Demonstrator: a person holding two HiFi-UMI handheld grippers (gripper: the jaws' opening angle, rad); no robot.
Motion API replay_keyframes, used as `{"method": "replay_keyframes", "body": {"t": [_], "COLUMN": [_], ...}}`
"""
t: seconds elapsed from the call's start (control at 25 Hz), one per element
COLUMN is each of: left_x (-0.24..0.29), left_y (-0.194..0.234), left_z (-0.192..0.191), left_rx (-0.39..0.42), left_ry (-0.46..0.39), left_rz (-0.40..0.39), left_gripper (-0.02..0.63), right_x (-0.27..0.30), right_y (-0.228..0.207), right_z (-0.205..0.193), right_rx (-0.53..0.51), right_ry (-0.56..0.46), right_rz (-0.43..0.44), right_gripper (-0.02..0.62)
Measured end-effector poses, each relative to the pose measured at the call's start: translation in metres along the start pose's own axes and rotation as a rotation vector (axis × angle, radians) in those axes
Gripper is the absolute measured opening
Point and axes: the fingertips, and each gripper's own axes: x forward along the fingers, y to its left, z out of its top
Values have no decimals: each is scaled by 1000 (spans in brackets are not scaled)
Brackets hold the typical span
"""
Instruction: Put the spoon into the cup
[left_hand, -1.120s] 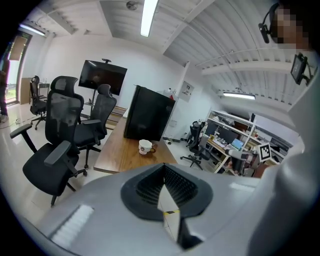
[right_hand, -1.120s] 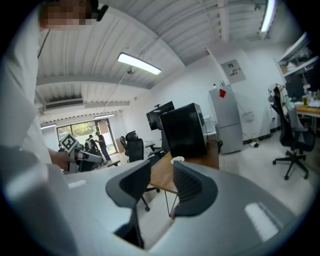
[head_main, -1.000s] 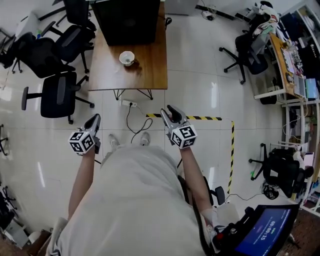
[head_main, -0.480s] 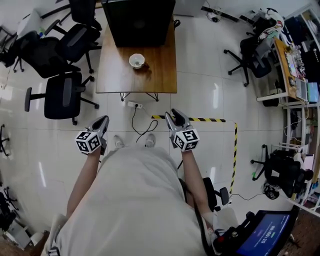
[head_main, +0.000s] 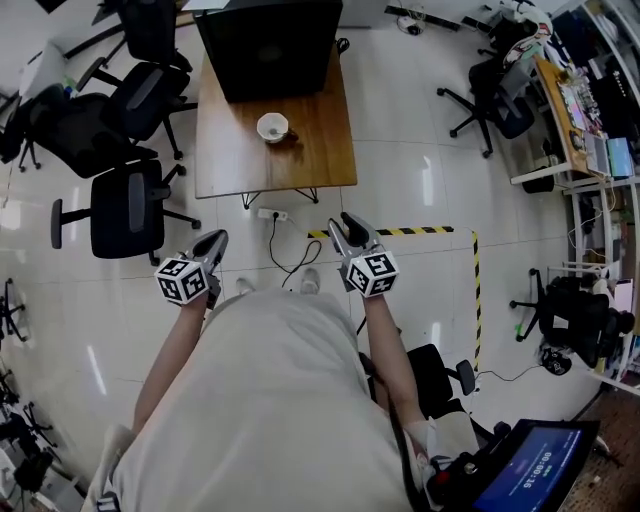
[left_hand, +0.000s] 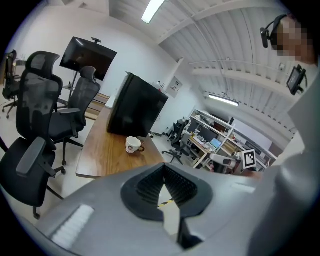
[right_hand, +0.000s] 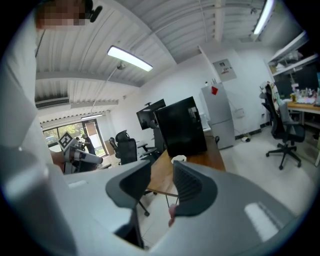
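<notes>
A white cup (head_main: 272, 127) stands near the middle of a wooden table (head_main: 320, 150), far ahead of both grippers. A small brown thing lies against its right side; whether it is the spoon or the cup's handle I cannot tell. My left gripper (head_main: 211, 243) is held over the floor at waist height, jaws closed tip to tip with nothing in them (left_hand: 163, 168). My right gripper (head_main: 343, 226) is beside it, its jaws a little apart and empty (right_hand: 161, 167). Both point toward the table, and the cup (left_hand: 132, 144) (right_hand: 178, 159) shows beyond the jaws.
A big black monitor (head_main: 270, 45) fills the table's far end. Black office chairs (head_main: 125, 210) crowd the table's left side. A power strip with cable (head_main: 265, 212) lies on the floor before the table. Yellow-black tape (head_main: 400, 232) marks the floor on the right.
The person has stepped toward the table, carrying both grippers forward. The table and floor cable sit nearer now. Neither pair of jaws has changed.
</notes>
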Motion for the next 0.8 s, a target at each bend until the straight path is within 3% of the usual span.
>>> {"method": "replay_keyframes", "body": {"t": [0.48,0.8], "left_x": [4,12], "left_y": [-2,-16], "left_z": [2,-14], "left_rx": [20,23], "left_ry": [78,138], "left_rz": [-101,-160], "left_gripper": [3,3], "right_x": [-3,-24], "right_y": [11,7], "right_z": [-6,-23], "right_rx": [72,98], "right_ry": [-53,-27], "right_rz": [-95,-151], "right_gripper": [138,138]}}
